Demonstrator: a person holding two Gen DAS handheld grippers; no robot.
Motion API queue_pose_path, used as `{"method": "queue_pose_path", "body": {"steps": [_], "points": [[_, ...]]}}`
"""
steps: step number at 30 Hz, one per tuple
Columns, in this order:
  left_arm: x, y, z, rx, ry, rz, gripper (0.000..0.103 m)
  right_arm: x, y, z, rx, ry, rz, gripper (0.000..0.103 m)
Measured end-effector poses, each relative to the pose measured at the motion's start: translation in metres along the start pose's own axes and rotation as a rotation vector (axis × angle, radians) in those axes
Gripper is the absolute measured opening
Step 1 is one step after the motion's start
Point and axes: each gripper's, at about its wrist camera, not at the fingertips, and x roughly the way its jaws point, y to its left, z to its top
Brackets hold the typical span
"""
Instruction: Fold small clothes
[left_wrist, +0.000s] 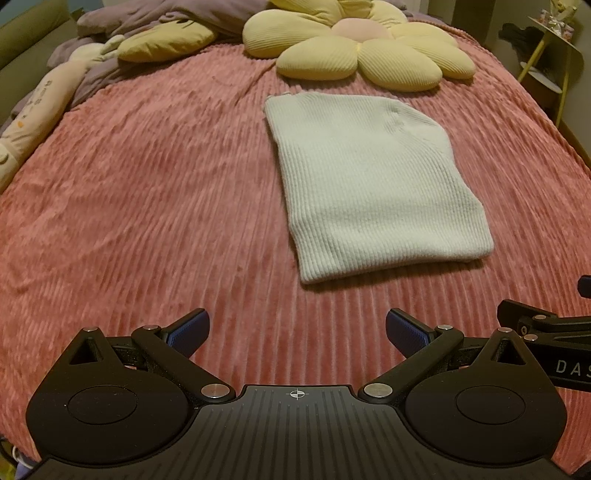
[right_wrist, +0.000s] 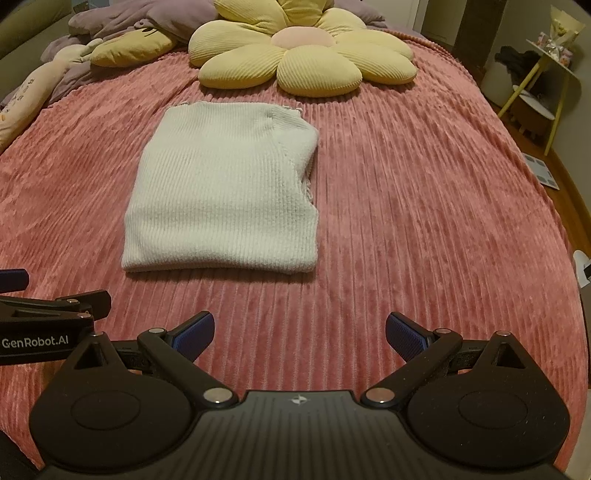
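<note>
A white ribbed knit garment (left_wrist: 373, 184) lies folded into a flat rectangle on the pink ribbed bedspread (left_wrist: 147, 192); the right wrist view shows the same garment (right_wrist: 225, 195) left of centre. My left gripper (left_wrist: 297, 332) hovers open over the bedspread, short of the garment's near edge, with nothing between its blue pads. My right gripper (right_wrist: 300, 334) is open too, empty, and sits near the garment's near right corner. Each gripper shows at the other view's edge: the right gripper (left_wrist: 546, 325) and the left gripper (right_wrist: 48, 314).
A yellow flower-shaped cushion (left_wrist: 354, 51) lies just beyond the garment. A yellow pillow (left_wrist: 166, 44) and purple bedding (left_wrist: 122, 18) fill the far left. A yellow side table (right_wrist: 546, 74) stands off the bed's right edge, above a wooden floor (right_wrist: 569, 192).
</note>
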Motion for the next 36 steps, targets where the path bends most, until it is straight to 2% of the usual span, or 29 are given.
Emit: {"method": "queue_pose_path", "body": {"steps": [36], "points": [[0.0019, -0.0016, -0.0020, 0.006, 0.007, -0.006, 0.103, -0.0016, -0.0002, -0.0001, -0.001, -0.001, 0.003, 0.099]]}}
